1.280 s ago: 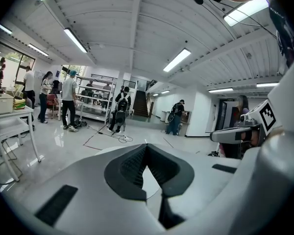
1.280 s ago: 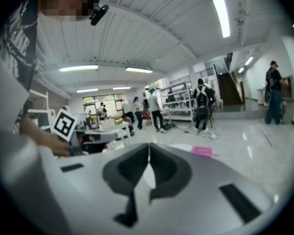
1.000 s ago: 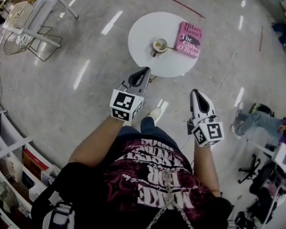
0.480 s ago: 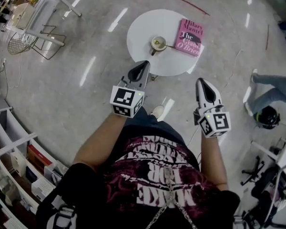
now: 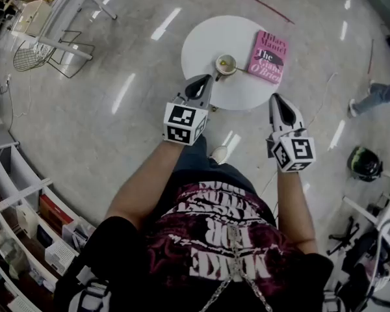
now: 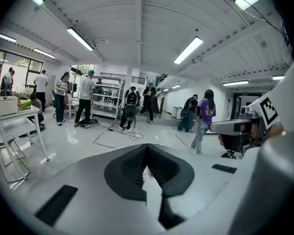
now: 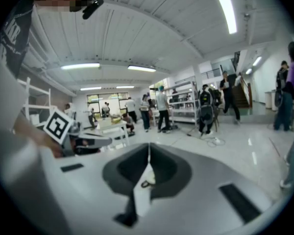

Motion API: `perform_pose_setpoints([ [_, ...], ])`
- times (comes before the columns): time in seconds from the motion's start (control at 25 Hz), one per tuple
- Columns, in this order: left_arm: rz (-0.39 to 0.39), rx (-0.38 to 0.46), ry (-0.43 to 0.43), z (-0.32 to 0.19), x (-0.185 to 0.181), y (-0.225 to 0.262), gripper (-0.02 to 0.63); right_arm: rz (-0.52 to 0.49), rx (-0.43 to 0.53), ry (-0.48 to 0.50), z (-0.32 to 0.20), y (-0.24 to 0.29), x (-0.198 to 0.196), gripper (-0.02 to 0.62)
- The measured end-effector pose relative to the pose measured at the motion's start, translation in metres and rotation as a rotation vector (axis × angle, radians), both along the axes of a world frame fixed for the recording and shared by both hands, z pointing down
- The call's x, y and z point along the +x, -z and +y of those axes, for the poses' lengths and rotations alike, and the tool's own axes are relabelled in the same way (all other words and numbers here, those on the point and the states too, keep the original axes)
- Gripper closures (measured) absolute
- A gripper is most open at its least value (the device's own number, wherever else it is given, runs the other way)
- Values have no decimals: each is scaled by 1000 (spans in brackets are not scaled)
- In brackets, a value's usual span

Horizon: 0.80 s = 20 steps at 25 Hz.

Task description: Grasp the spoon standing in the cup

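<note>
The spoon [image 5: 234,65] stands in the cup [image 5: 225,64] on the round table [image 5: 198,41] at upper centre, handle seemingly leaning right (too small to be sure), just up-right of the left gripper [image 5: 204,80], which is nearer than the right gripper [image 5: 275,99]; both are pinched closed, empty.

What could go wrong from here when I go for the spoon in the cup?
Both the left claw and right claw are shut and empty; arriving shut could knock the spoon instead of gripping it. The cup looks small, so a sideways push may tip it on the round table. The pink book lies close beside the handle and could crowd the right claw.
</note>
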State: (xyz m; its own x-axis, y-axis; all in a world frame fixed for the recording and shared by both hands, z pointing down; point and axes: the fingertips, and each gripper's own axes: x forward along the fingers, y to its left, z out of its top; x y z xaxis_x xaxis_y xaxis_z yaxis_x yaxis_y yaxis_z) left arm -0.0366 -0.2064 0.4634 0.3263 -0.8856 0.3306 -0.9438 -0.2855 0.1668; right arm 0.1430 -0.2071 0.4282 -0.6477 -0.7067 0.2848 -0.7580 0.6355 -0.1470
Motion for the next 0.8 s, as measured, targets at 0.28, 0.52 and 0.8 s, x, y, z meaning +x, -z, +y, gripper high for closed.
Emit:
perform_pose_setpoints([
  [0.28,15,-13,-18,-22,-16,-4,581,26,-25,12,-18,-6,-22,561],
  [0.52,23,-42,-35,-43,-22,-21,581,46,-64,-10,-38,-28,-25,560],
  [0.8,28,-71,-67,-52,-21,-40,581,56,-105,-36,-46,-50,-31,560],
])
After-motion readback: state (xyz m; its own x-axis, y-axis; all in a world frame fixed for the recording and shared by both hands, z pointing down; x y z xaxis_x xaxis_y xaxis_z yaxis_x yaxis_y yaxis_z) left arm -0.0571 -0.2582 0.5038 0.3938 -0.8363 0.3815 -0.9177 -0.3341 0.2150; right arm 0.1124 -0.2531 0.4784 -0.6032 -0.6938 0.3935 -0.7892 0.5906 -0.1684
